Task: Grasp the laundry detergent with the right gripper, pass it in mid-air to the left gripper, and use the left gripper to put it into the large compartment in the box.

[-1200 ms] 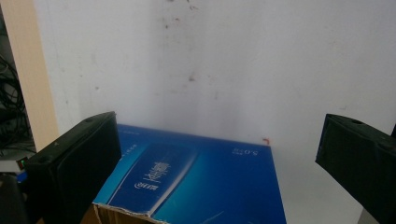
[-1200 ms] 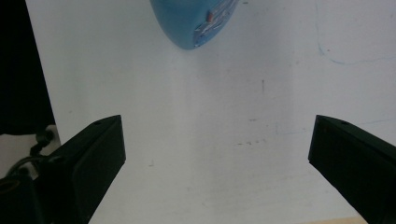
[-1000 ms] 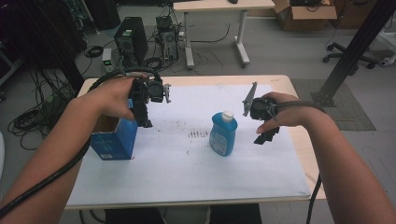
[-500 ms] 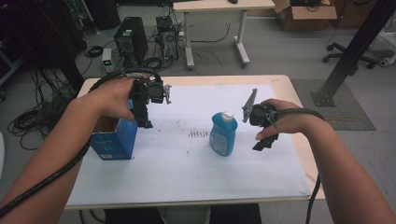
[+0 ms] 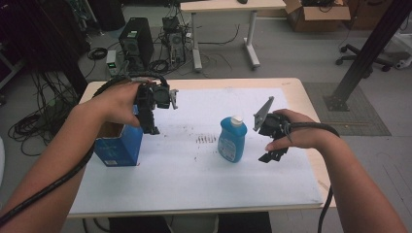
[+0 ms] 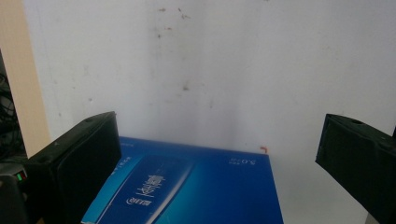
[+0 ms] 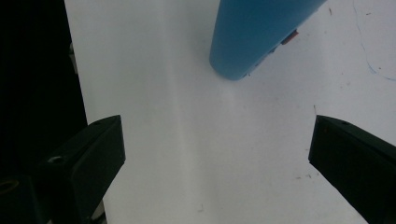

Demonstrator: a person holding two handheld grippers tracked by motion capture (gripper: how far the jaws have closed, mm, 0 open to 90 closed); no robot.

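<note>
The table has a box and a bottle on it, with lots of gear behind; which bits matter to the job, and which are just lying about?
In use: blue box, blue bottle, left claw, right claw.
Lying about: computer tower, cardboard box, office chair, floor cables.

On your left, the open blue cardboard box (image 5: 118, 145) stands on the white paper-covered wooden table (image 5: 194, 184). The blue plastic bottle with a white cap (image 5: 231, 140) stands upright to its right, well apart, near the table's middle.
</note>
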